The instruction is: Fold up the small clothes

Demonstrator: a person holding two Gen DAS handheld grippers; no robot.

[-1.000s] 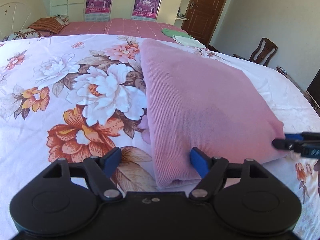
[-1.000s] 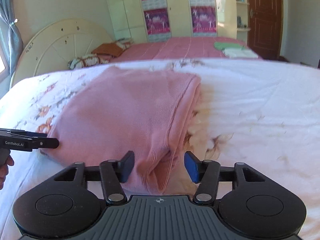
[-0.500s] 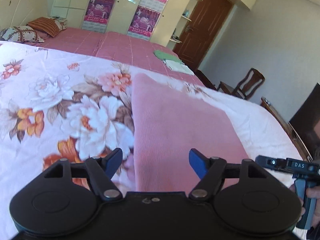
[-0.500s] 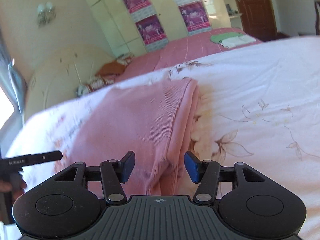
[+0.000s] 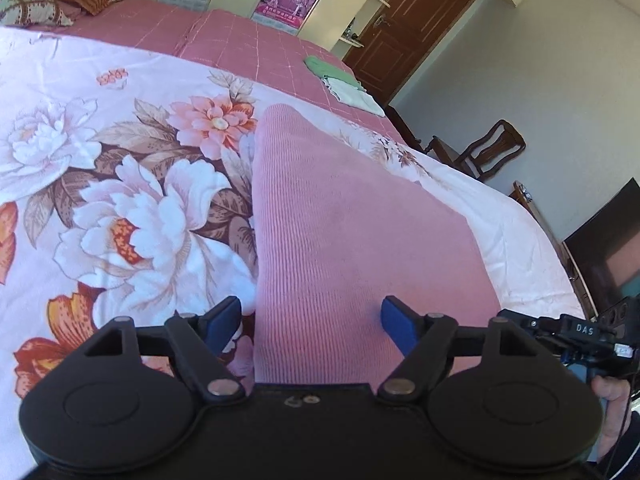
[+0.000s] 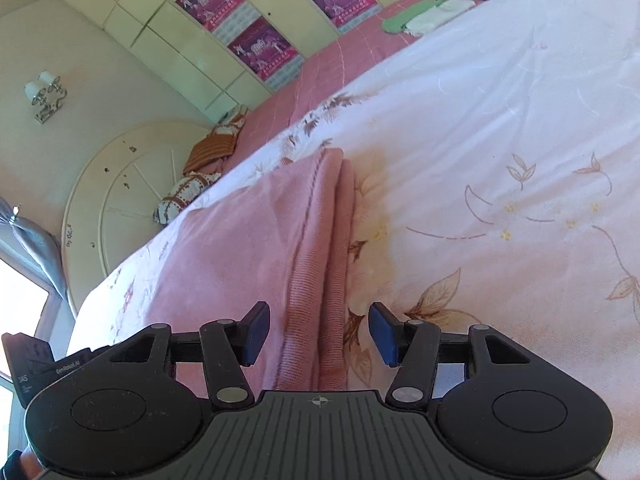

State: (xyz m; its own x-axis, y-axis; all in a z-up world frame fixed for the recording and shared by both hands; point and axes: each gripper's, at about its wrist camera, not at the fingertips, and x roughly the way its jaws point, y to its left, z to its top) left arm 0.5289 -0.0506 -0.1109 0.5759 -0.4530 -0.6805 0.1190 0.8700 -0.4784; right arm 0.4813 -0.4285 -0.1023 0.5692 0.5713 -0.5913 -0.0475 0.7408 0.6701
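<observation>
A folded pink ribbed knit garment (image 5: 344, 240) lies flat on the floral bedspread (image 5: 120, 208). My left gripper (image 5: 312, 326) is open, its blue pads above the garment's near left edge, holding nothing. In the right wrist view the garment (image 6: 248, 248) shows its stacked folded edge on the right side. My right gripper (image 6: 318, 332) is open and empty, its pads straddling that folded edge from above. The right gripper also shows at the right edge of the left wrist view (image 5: 576, 330), held by a hand.
A green and a white folded cloth (image 5: 340, 84) lie on the pink checked sheet beyond. Pillows (image 5: 60, 0) and a round headboard (image 6: 132, 200) are at the bed's head. A wooden chair (image 5: 488, 152) and a dark screen (image 5: 612, 248) stand at right.
Both grippers have lifted and drawn back from the garment's near corners and tilted. Both stay open. The garment lies unchanged.
</observation>
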